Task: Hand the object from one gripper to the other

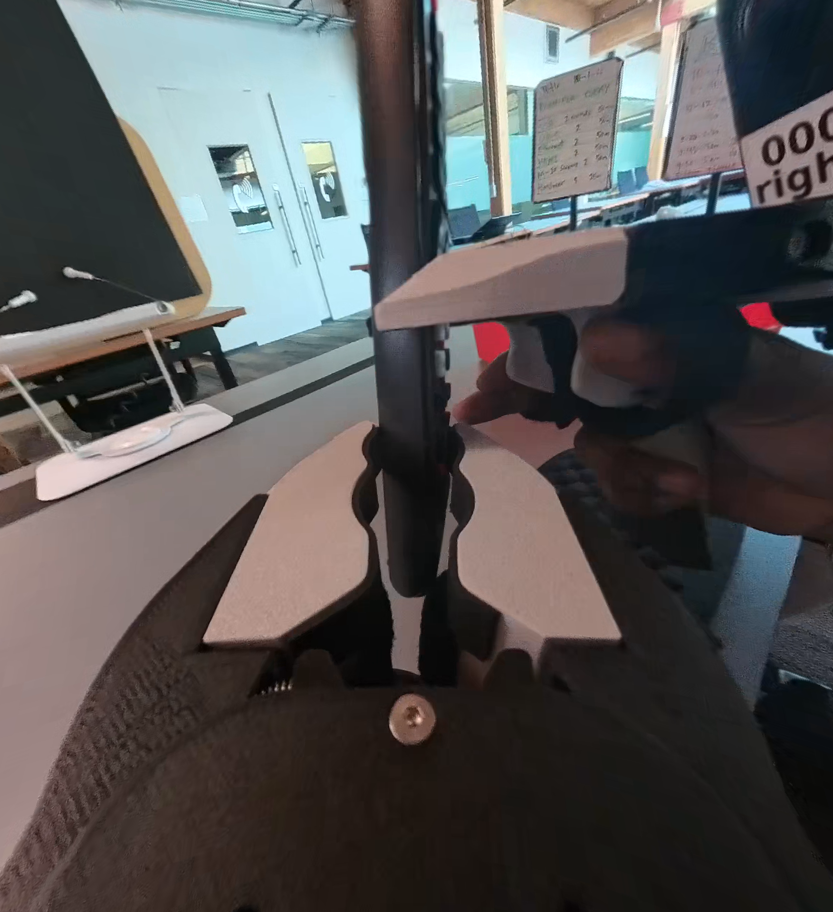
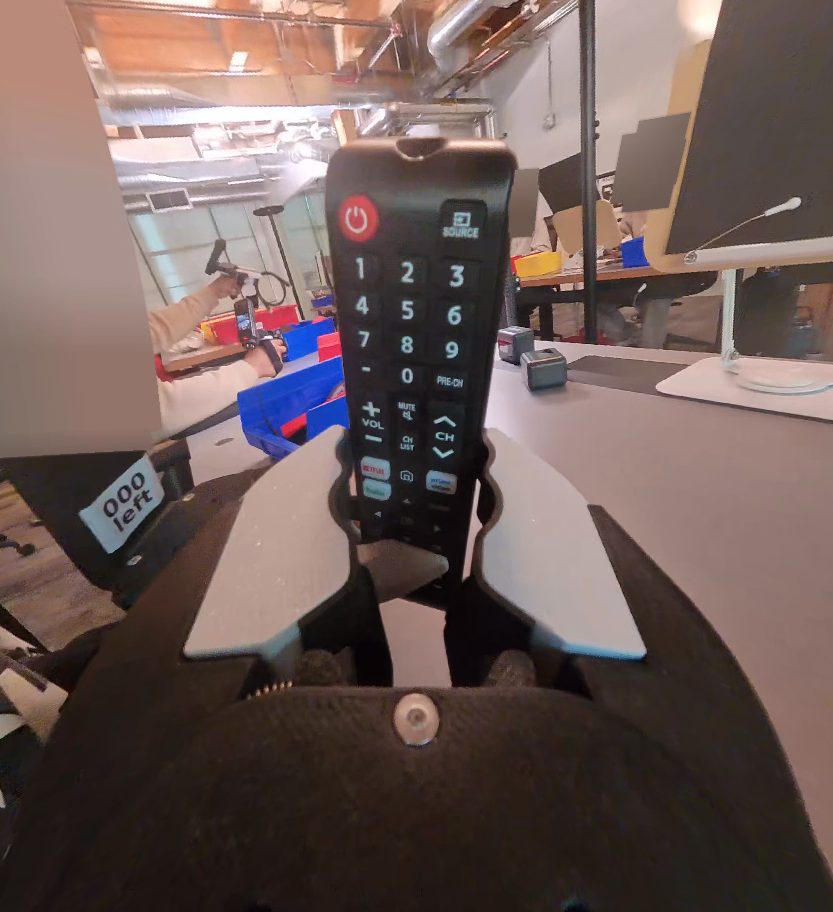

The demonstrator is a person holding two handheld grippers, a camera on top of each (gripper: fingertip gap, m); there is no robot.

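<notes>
Left wrist view: left gripper [image 1: 417, 474] clamped across the thin edges of the remote [image 1: 399, 306], low on its body, pads pressed to both sides, bottom end sitting down between the fingers. Remote stands upright, seen edge-on, button face toward the right. Right gripper [image 1: 503, 291] comes in from the right, higher up; one pale finger lies against the remote, the person's hand [image 1: 676, 395] behind it. Right wrist view: right gripper [image 2: 409, 498] straddles the remote [image 2: 419, 316] face-on at the lower button rows; both pads look to touch its side edges, though whether they grip firmly or merely rest I cannot tell. A pale finger tip of the left gripper [image 2: 404, 562] crosses just below. So the remote is held above the grey table [image 2: 651, 493], touching neither it nor anything else but the grippers. Handling, as a judgement: light, rigid plastic shell, no give, smooth sides likely a bit slippery; rubber buttons grippier but pressable. Long shape means a low hold leaves the top free to pivot. Best purchase is across the narrow side edges near mid-length, clear of the other gripper's pads. Beyond: a white lamp base [image 2: 769, 382], blue bins [image 2: 286, 399], other people at benches.
</notes>
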